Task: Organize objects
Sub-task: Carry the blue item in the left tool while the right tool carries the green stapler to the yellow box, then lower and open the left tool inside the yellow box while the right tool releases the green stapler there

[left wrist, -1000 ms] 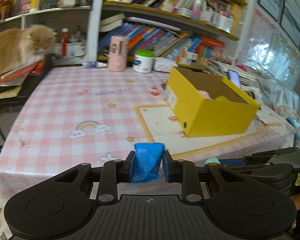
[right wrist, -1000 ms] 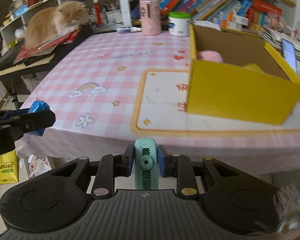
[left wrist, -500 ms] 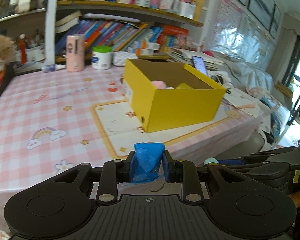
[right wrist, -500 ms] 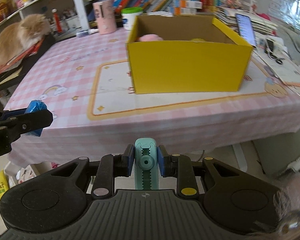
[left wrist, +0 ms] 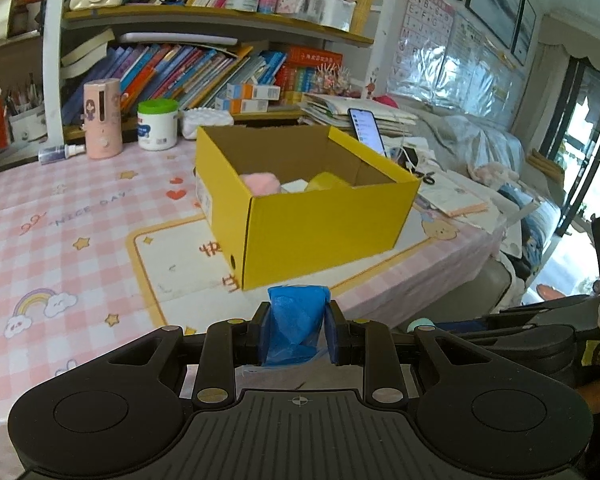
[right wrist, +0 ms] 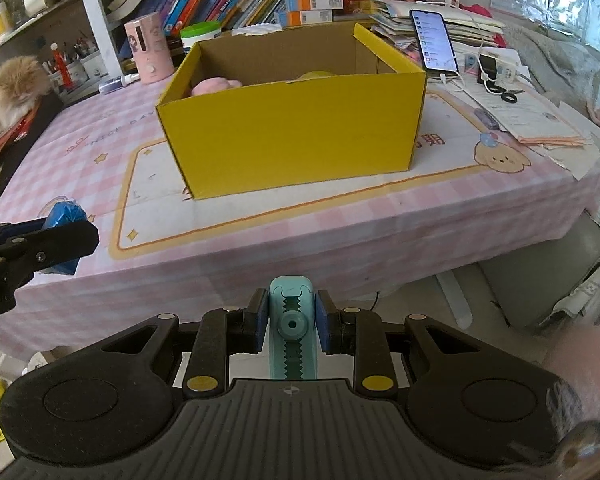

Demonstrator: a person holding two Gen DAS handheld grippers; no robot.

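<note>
Both fingers (left wrist: 265, 334) pinch blue bag roll (left wrist: 297, 322).

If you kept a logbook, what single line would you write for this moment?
left hand-held gripper: shut on blue bag roll | right hand-held gripper: shut on teal clip | yellow box: open, ahead

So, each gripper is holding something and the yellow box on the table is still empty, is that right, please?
Not quite: the yellow box is not empty. The left wrist view shows a pink fluffy thing and a yellow thing inside it. The rest holds: the left gripper is clamped on a blue bundle, and the right gripper on a teal clip.
</note>
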